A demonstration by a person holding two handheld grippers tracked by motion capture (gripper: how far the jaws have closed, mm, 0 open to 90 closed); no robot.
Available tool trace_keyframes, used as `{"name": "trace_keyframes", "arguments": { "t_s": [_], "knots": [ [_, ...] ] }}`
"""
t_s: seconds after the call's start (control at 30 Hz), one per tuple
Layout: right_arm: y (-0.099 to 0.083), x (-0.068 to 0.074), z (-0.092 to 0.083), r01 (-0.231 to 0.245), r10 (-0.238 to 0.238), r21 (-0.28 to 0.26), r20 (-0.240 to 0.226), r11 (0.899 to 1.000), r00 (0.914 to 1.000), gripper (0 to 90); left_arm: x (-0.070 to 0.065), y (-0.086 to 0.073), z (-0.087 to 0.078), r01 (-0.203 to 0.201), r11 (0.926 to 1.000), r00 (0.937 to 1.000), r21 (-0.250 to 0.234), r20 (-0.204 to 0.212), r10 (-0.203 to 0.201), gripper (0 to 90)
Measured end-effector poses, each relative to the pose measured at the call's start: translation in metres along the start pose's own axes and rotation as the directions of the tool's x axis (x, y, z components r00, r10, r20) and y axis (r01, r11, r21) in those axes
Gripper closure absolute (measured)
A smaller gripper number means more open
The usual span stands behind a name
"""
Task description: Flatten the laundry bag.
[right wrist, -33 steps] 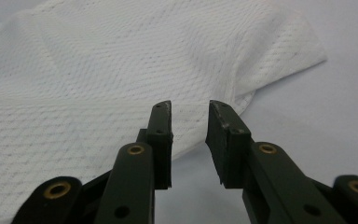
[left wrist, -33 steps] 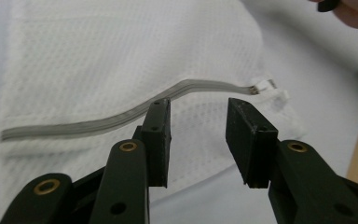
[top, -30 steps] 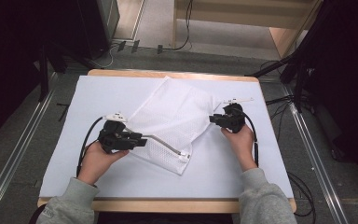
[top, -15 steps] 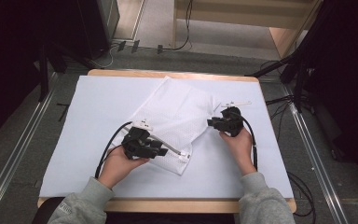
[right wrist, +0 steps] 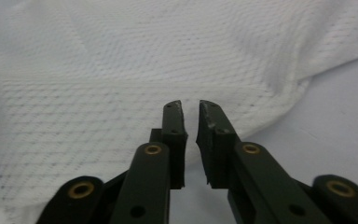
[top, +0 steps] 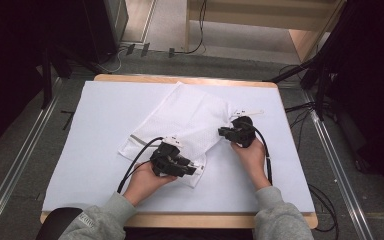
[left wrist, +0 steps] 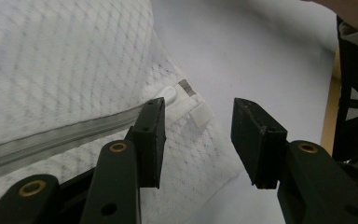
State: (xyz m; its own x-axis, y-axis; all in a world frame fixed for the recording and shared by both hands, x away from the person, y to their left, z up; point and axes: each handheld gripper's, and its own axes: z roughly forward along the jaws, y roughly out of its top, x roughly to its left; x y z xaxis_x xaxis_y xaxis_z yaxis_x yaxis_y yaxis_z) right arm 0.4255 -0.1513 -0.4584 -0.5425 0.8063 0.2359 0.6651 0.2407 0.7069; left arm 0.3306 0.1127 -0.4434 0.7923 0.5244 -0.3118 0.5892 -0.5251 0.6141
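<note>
A white mesh laundry bag [top: 190, 117] lies flat and slanted on the white table cover [top: 95, 125]. My left gripper [top: 196, 168] is at the bag's near corner. Its jaws [left wrist: 198, 135] are open and have just been opening. They straddle the corner beside the grey zipper [left wrist: 51, 140], its white pull [left wrist: 168, 94] and a small tag [left wrist: 200, 114], with nothing pinched. My right gripper [top: 223, 132] rests at the bag's right edge. Its jaws [right wrist: 190, 114] have just been closing to a narrow slit over the mesh [right wrist: 144, 56]. No cloth shows between the pads.
The wooden table edge [top: 180, 221] runs along the front. A white strip [top: 247, 111] lies just beyond the right gripper. Black cables trail from both grippers, and others cross the floor to the right [top: 325, 105]. Bare cover lies to the left of the bag.
My left hand has slid right along the bag's near edge to its corner. The right hand has stayed at the bag's right edge.
</note>
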Motion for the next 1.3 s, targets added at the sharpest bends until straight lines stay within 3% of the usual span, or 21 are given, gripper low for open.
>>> {"name": "trace_keyframes", "arguments": {
  "t_s": [0.2, 0.3, 0.4, 0.43, 0.5, 0.7, 1.0, 1.07, 1.17, 1.3],
  "knots": [
    [0.000, 0.007, 0.008, 0.016, -0.015, 0.023, -0.016, 1.000, 0.9998, 88.4, 0.003, -0.001, 0.014, 0.015, 0.9997, 0.9998, 0.022, 0.010, -0.015, 66.2],
    [-0.001, 0.009, 0.014, 0.033, -0.033, 0.050, -0.007, 0.998, 0.9994, 87.9, 0.002, -0.003, 0.022, -0.001, 0.9996, 0.9992, 0.029, 0.041, -0.001, 81.8],
    [-0.001, 0.008, 0.015, 0.034, -0.034, 0.053, -0.004, 0.998, 0.9994, 87.7, -0.001, -0.004, 0.023, -0.013, 0.9994, 0.9986, 0.032, 0.052, 0.011, 90.0],
    [-0.002, 0.007, 0.017, 0.033, -0.034, 0.059, 0.001, 0.998, 0.9994, 87.6, -0.002, -0.004, 0.024, -0.013, 0.9995, 0.9970, 0.029, 0.077, 0.011, 90.0],
    [-0.002, 0.007, 0.017, 0.033, -0.033, 0.065, 0.001, 0.997, 0.9995, 87.6, -0.004, -0.004, 0.024, -0.025, 0.9992, 0.9971, 0.031, 0.073, 0.023, 90.0],
    [-0.003, 0.004, 0.019, 0.039, -0.039, 0.066, 0.008, 0.997, 0.9992, 87.6, -0.018, -0.004, 0.021, -0.070, 0.9965, 0.9906, 0.046, 0.121, 0.064, 90.0],
    [-0.004, 0.002, 0.019, 0.049, -0.050, 0.057, 0.012, 0.997, 0.9987, 89.2, -0.033, -0.006, 0.021, -0.077, 0.9962, 0.9810, 0.040, 0.181, 0.068, 90.0],
    [-0.004, -0.001, 0.018, 0.037, -0.038, 0.060, 0.019, 0.998, 0.9991, 87.2, -0.031, -0.007, 0.022, -0.072, 0.9965, 0.9822, 0.042, 0.177, 0.064, 90.0],
    [-0.003, -0.005, 0.015, 0.020, -0.021, 0.051, 0.028, 0.999, 0.9994, 86.0, -0.027, -0.006, 0.019, -0.053, 0.9975, 0.9832, 0.046, 0.177, 0.044, 82.0],
    [-0.004, -0.016, 0.003, -0.031, 0.029, 0.028, 0.048, 0.999, 0.9984, 83.0, -0.017, -0.004, -0.001, -0.049, 0.9987, 0.9882, 0.017, 0.146, 0.046, 73.1]
  ]
}}
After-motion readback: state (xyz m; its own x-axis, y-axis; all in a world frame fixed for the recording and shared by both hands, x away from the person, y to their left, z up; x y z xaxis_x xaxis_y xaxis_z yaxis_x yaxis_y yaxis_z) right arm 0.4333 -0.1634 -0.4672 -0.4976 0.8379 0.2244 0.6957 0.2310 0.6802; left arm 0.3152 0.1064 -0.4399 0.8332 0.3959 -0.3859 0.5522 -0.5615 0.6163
